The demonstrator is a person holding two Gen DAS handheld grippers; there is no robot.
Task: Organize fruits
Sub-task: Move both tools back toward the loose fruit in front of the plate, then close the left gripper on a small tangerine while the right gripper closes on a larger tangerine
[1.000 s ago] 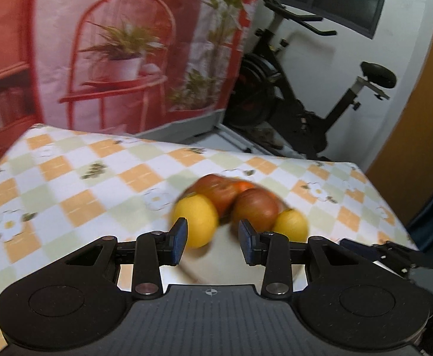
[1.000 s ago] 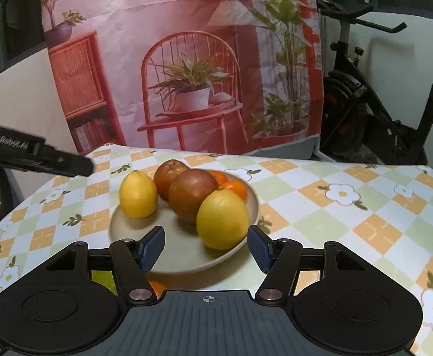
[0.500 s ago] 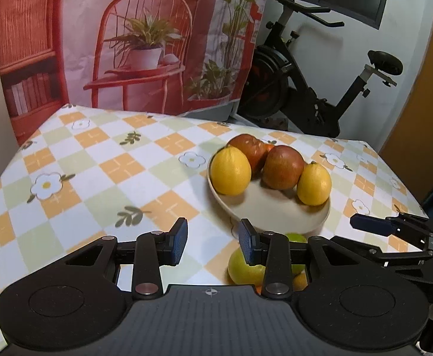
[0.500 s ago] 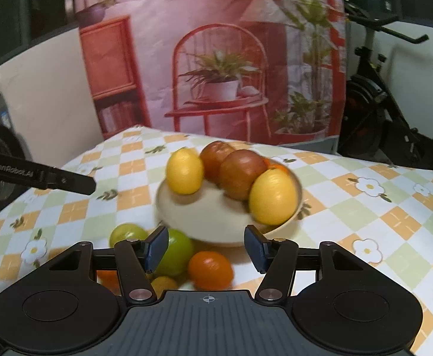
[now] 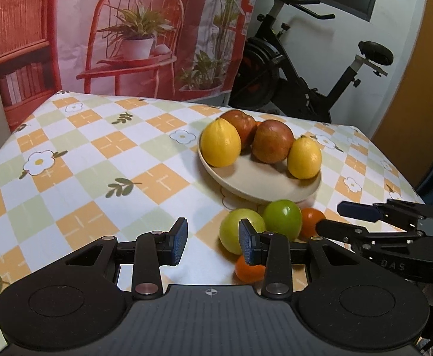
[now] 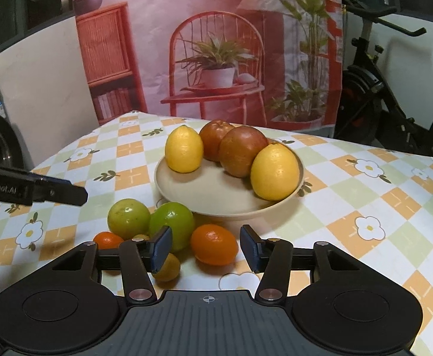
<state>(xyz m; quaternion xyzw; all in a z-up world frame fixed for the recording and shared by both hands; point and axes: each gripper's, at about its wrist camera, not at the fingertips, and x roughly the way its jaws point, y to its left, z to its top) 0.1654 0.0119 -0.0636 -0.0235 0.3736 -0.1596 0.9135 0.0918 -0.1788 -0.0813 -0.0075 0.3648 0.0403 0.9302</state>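
Observation:
A beige plate (image 5: 275, 190) (image 6: 216, 198) holds two lemons (image 5: 220, 143) (image 6: 274, 172) and two red-brown fruits (image 5: 272, 141) (image 6: 242, 151). In front of it on the cloth lie two green fruits (image 6: 129, 214) (image 5: 283, 215), oranges (image 6: 215, 244) (image 5: 250, 270) and a small yellow fruit (image 6: 167, 267). My left gripper (image 5: 213, 244) is open and empty, just left of the loose fruits. My right gripper (image 6: 206, 249) is open and empty, its jaws either side of an orange, a little behind it.
The table has a checked flower cloth (image 5: 97, 160). A printed backdrop (image 6: 216, 44) hangs behind it. An exercise bike (image 5: 305, 74) stands at the back right. The right gripper's fingers (image 5: 361, 210) show at the right of the left wrist view.
Both grippers have drawn back from the plate and toward me. The loose fruits in front of the plate have come into view. Both stay open.

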